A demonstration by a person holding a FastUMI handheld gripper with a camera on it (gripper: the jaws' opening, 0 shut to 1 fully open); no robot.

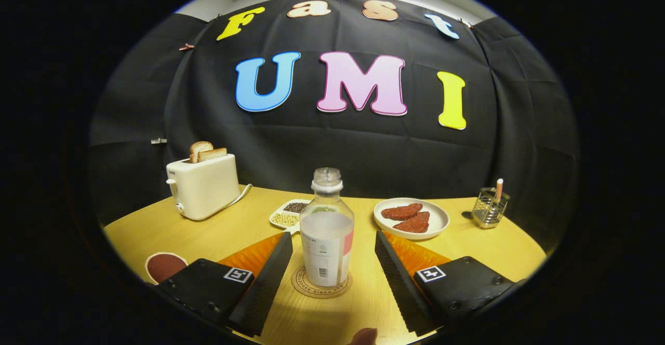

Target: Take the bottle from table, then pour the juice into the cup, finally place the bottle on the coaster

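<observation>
On the counter: a yellow wooden counter [234,233] carries everything, with the black cloth wall behind its far edge.
Toaster: a cream toaster [203,187] stands near the far left edge, two slices of toast [205,151] sticking up from its slots, a cord trailing from its right side.
Gripper: the gripper [330,275] has its fingers spread wide apart, one on either side of the bottle and touching nothing; clear gaps show between each finger and the bottle.
Bottle: a clear plastic bottle [327,230] stands upright between the fingers, uncapped as far as can be told, with pale liquid in its lower part and a label on its side.
Plate: a white plate [439,219] holding two reddish-brown patties [408,217] sits toward the far edge, right of the bottle.
Coaster: a round wooden coaster [306,286] lies under the bottle, its rim showing around the base.
Divided dish: a small white dish [289,213] with dark and pale beans lies just behind and left of the bottle.
Wire holder: a metal wire holder [488,208] with a pale stick in it stands near the far right edge.
Cup: a round rim with a dark red inside, seemingly the cup [164,265], sits at the near left edge, beside the left finger.
</observation>
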